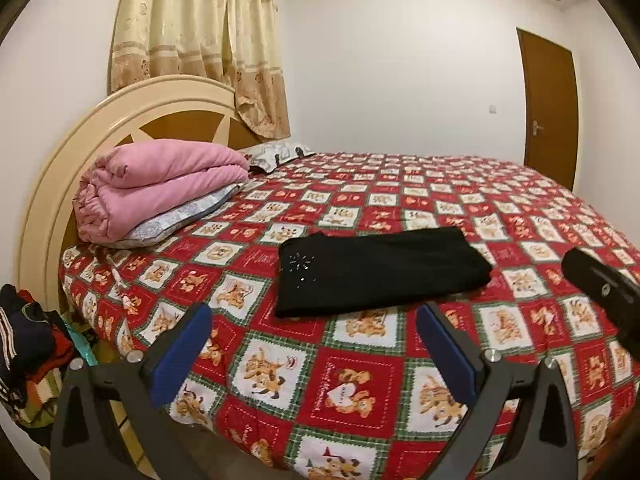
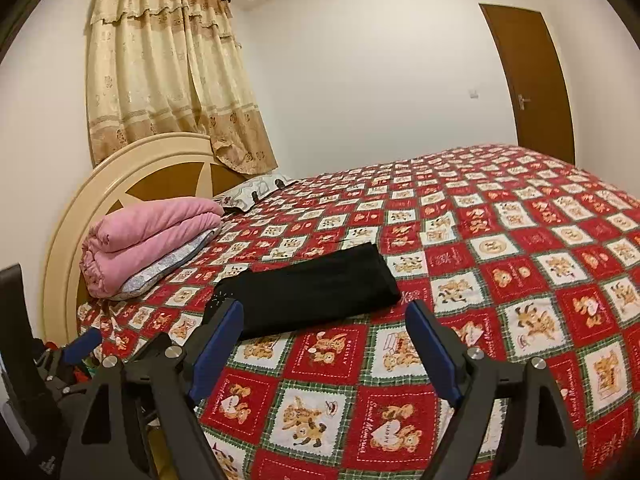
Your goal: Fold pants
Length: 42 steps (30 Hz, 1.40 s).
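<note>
The black pants [image 1: 380, 270] lie folded into a flat rectangle on the red teddy-bear bedspread [image 1: 360, 380], with small sparkles near their left end. They also show in the right wrist view [image 2: 312, 290]. My left gripper [image 1: 314, 320] is open and empty, held above the bed just in front of the pants. My right gripper [image 2: 324, 318] is open and empty, also just short of the pants' near edge. Part of the right gripper's black body [image 1: 600, 288] shows at the right of the left wrist view.
A folded pink blanket [image 1: 160, 188] on a grey pillow sits by the cream headboard [image 1: 80, 152]. A pile of clothes [image 1: 28, 344] lies off the bed's left side. A curtain [image 1: 200, 40] and a brown door [image 1: 550, 108] are behind.
</note>
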Available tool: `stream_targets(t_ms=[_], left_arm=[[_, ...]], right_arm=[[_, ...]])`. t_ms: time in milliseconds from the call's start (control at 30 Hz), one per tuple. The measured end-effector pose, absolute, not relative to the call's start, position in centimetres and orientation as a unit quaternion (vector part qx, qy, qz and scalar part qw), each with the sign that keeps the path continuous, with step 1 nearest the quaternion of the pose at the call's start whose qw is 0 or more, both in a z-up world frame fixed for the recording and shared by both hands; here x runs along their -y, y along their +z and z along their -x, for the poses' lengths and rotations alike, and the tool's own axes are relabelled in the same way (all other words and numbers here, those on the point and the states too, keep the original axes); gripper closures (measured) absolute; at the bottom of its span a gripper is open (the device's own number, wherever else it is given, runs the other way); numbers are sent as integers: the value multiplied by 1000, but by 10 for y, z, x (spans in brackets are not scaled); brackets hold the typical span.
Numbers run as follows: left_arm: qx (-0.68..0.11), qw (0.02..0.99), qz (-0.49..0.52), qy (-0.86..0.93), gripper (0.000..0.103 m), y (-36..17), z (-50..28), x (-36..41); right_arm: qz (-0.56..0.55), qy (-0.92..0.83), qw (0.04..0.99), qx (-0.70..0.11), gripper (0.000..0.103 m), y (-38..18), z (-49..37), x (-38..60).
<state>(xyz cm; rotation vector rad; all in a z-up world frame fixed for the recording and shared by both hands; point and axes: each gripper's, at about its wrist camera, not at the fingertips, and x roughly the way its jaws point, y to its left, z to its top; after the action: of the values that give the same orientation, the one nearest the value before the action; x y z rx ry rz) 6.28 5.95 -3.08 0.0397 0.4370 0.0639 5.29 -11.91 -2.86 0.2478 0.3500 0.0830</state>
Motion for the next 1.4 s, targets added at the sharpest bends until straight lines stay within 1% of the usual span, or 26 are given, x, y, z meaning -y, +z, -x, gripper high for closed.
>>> stream_targets(t_ms=[700, 1400], left_arm=[[-216, 975, -32, 29, 0, -33, -60, -50], [-218, 975, -22, 34, 0, -33, -58, -50]], right_arm=[[-138, 38, 975, -170, 18, -31, -52, 129], [-141, 38, 974, -173, 18, -34, -52, 131]])
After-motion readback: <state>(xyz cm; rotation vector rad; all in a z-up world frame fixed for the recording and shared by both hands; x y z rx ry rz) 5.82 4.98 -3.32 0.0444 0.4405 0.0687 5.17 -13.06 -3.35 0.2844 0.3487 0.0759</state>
